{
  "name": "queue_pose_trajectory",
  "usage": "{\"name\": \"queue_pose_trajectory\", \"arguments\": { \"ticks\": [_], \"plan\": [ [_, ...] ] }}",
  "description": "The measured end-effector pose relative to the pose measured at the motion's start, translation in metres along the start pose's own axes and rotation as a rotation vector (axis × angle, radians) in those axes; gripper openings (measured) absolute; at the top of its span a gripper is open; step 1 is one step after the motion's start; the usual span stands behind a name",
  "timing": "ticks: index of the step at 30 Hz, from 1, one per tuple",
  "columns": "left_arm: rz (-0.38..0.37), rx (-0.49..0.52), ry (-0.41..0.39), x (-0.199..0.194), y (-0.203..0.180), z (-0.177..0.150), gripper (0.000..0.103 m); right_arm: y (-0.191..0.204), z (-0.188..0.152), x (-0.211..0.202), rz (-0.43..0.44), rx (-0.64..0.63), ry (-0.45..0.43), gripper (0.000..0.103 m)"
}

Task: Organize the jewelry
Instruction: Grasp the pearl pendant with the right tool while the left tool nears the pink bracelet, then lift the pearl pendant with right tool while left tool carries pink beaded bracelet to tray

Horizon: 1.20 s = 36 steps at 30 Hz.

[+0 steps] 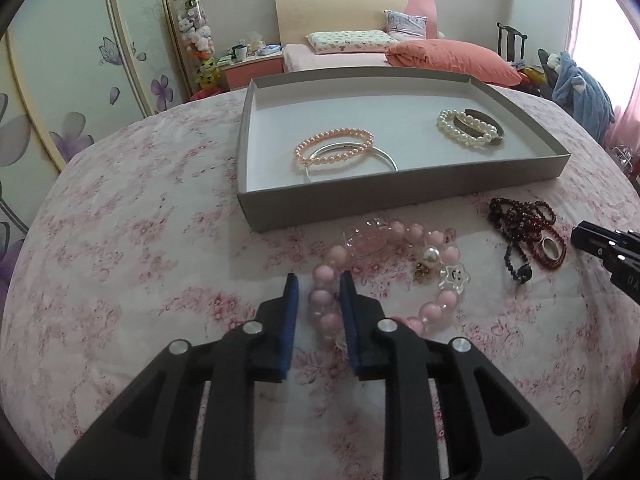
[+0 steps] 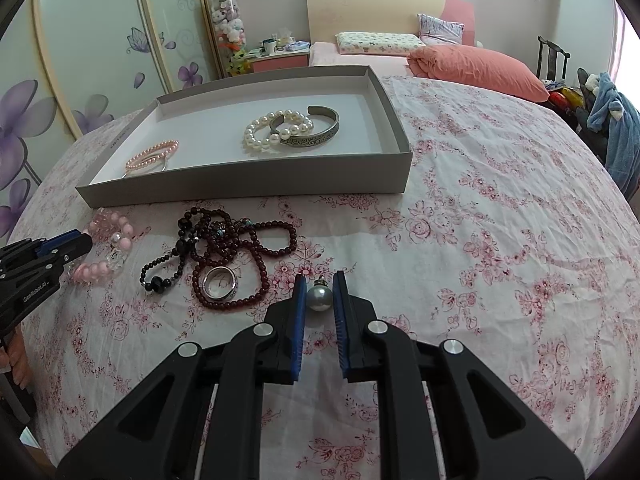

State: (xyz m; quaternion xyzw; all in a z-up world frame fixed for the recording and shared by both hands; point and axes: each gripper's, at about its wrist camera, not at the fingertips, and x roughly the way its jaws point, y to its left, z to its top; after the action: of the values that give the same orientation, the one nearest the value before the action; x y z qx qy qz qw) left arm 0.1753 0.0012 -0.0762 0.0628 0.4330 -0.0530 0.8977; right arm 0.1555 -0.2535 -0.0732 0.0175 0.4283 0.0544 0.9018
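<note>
My left gripper (image 1: 318, 290) stands open astride the chunky pink bead bracelet (image 1: 384, 280) at lower centre. My right gripper (image 2: 320, 286) is open around a grey pearl pendant (image 2: 319, 299). Left of it lies the dark red bead tangle (image 2: 224, 256); above, the grey cardboard tray (image 2: 248, 186) holds bracelets.

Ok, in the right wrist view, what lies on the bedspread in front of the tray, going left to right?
Left gripper → pink bead bracelet → black bead strand → dark red bead necklace with a silver ring lying on it → grey pearl pendant between the right gripper fingers.
</note>
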Motion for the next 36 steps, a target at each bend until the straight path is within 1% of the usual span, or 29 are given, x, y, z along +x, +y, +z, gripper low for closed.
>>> {"name": "queue_pose_trajectory", "arguments": {
  "ticks": [12, 13, 14, 17, 20, 23, 29, 31, 36],
  "plan": [
    [-0.004, -0.009, -0.001, -0.001, 0.002, -0.002, 0.023, 0.0, 0.0, 0.0, 0.001, 0.001, 0.0, 0.015],
    [-0.005, -0.009, -0.001, -0.001, 0.002, -0.002, 0.022, 0.0, 0.0, 0.0, 0.0, 0.001, 0.0, 0.015],
    [-0.013, -0.008, 0.0, -0.002, 0.002, -0.002, 0.017, 0.001, 0.0, 0.0, -0.002, -0.001, -0.001, 0.015],
    [-0.025, -0.006, 0.007, -0.003, 0.0, -0.001, 0.015, 0.001, 0.0, 0.0, -0.002, 0.002, -0.003, 0.014],
    [-0.059, -0.027, 0.0, -0.006, 0.001, 0.0, 0.014, 0.0, 0.001, -0.001, 0.027, 0.022, -0.006, 0.014],
    [-0.086, -0.05, -0.027, -0.013, 0.002, 0.004, 0.014, 0.003, 0.005, -0.008, 0.049, 0.03, -0.041, 0.014],
    [-0.166, -0.089, -0.119, -0.035, -0.001, 0.018, 0.014, 0.013, 0.012, -0.026, 0.089, 0.02, -0.121, 0.014],
    [-0.193, -0.094, -0.147, -0.042, -0.004, 0.022, 0.014, 0.018, 0.014, -0.03, 0.099, 0.013, -0.14, 0.014],
    [-0.247, -0.101, -0.187, -0.051, -0.016, 0.029, 0.014, 0.021, 0.016, -0.036, 0.122, 0.014, -0.168, 0.014]
  ]
}}
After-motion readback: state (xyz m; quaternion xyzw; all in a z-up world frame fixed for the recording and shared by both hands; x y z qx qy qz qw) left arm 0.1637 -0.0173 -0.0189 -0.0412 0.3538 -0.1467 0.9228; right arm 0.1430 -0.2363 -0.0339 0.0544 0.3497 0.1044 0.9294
